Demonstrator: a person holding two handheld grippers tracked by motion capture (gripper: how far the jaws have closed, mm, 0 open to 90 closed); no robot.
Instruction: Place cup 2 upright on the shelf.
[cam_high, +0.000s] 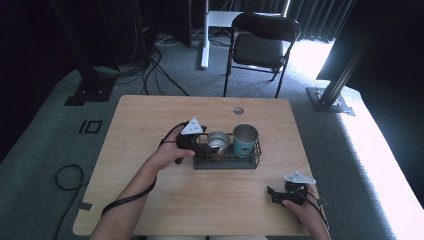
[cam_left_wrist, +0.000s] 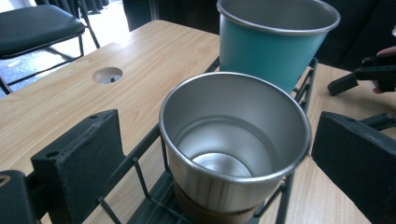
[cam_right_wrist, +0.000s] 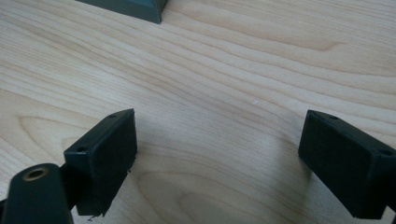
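Light wooden table (cam_high: 150, 125) on grey carpet (cam_high: 45, 125) — a black folding chair (cam_high: 260, 42) beyond. Left gripper (cam_high: 202, 145) gapes around the steel cup (cam_high: 218, 141) in the wire rack (cam_high: 227, 162); right gripper (cam_high: 280, 194) spread wide — empty.

A light wooden table (cam_high: 150, 125) is seen on grey carpet (cam_high: 45, 135), with a round cable hole (cam_high: 238, 110) set near its far edge. Beyond the table a black folding chair (cam_high: 260, 45) is placed, and a white desk leg (cam_high: 204, 35) is found just beside it. Black cables (cam_high: 150, 70) are strewn over the carpet at the far left, and a cable loop (cam_high: 67, 177) is laid near the table's left side.
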